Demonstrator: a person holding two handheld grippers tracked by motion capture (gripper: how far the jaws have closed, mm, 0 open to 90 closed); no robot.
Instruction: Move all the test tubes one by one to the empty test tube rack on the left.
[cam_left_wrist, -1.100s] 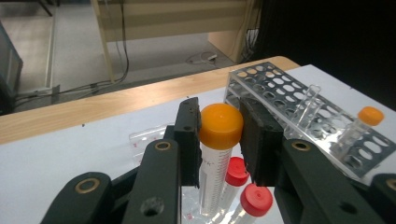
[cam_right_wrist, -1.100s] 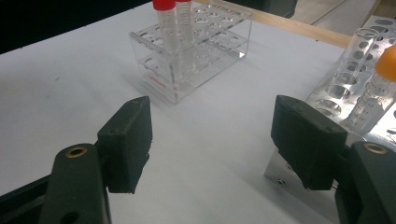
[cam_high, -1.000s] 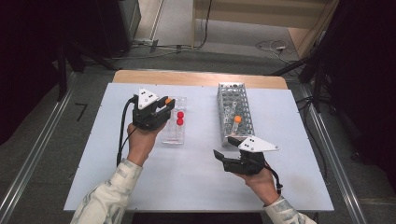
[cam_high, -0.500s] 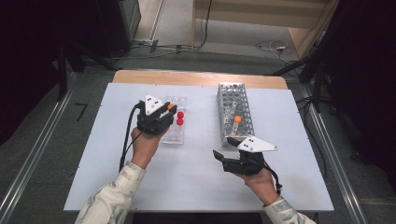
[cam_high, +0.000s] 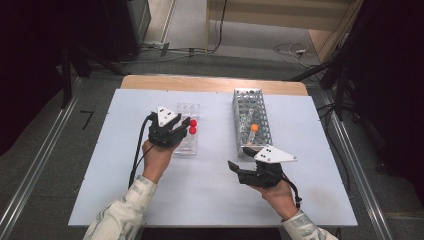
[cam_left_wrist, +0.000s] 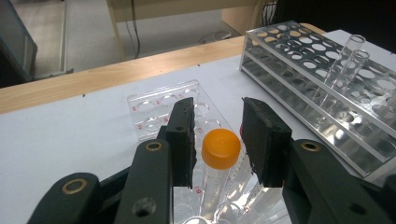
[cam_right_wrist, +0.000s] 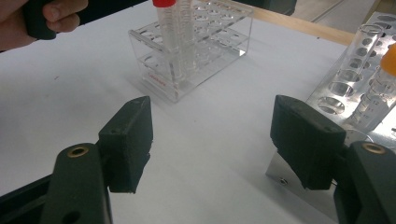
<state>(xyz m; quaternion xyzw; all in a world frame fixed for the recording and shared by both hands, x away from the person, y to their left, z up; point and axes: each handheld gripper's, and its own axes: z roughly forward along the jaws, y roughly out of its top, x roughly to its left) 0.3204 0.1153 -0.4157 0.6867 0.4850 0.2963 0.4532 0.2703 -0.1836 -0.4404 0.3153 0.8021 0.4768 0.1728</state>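
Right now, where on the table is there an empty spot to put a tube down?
The table is bare in its near middle, between the left gripper and the right gripper. It is also bare along the left edge, beside the clear rack. The strip between the clear rack and the metal rack is narrower, with the right gripper at its near end.

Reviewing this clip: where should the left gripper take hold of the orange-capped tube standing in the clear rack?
Just under the cap of the orange-capped tube, from above. It stands upright in the clear rack, so only its top is exposed, and the left gripper already brackets it.
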